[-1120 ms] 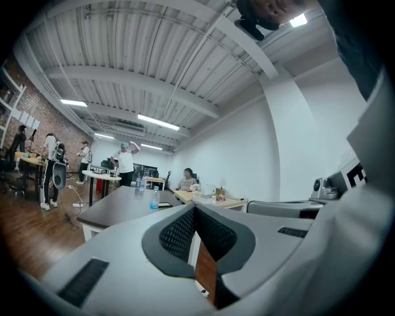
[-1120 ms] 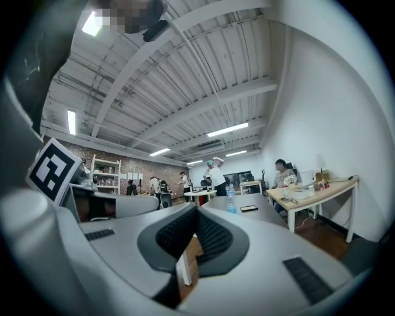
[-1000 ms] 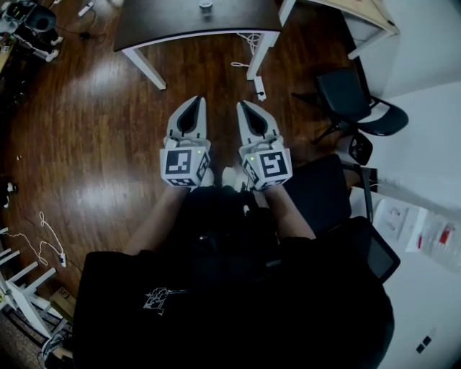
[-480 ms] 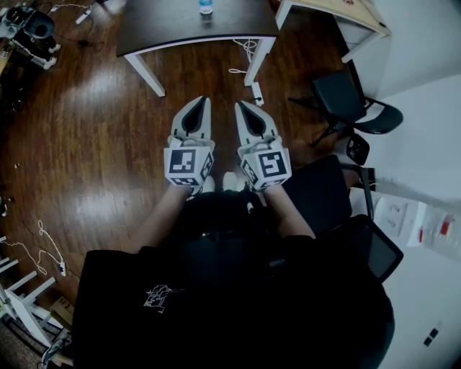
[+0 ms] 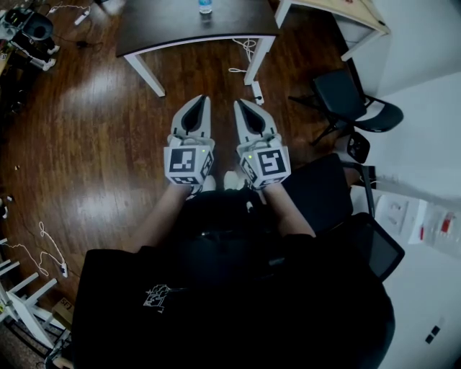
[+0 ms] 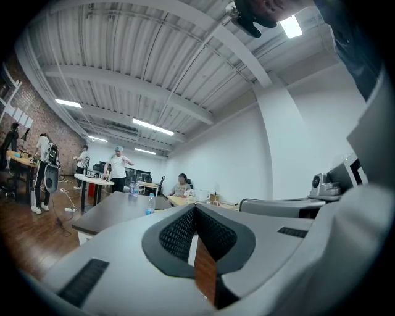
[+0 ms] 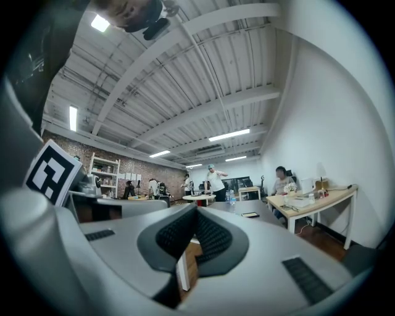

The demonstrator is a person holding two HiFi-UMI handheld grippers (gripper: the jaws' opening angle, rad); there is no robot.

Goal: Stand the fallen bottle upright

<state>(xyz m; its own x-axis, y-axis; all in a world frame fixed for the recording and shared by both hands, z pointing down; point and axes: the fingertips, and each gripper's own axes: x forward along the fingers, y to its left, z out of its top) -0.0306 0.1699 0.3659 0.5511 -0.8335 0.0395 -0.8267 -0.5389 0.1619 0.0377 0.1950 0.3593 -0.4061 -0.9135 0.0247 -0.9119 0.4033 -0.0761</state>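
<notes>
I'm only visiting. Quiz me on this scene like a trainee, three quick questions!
1. True or false: the left gripper and right gripper each hold something.
2. The water bottle on the dark table is: A) lying down, B) upright, C) hanging off the edge.
3. What seat stands right of that table in the head view?
Key: 1 false, both are shut and empty. 2 B. 3 a black chair.

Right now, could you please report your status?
Left gripper and right gripper shut, empty. Bottle upright on dark table, ahead, untouched. Power strip on floor by table leg.
</notes>
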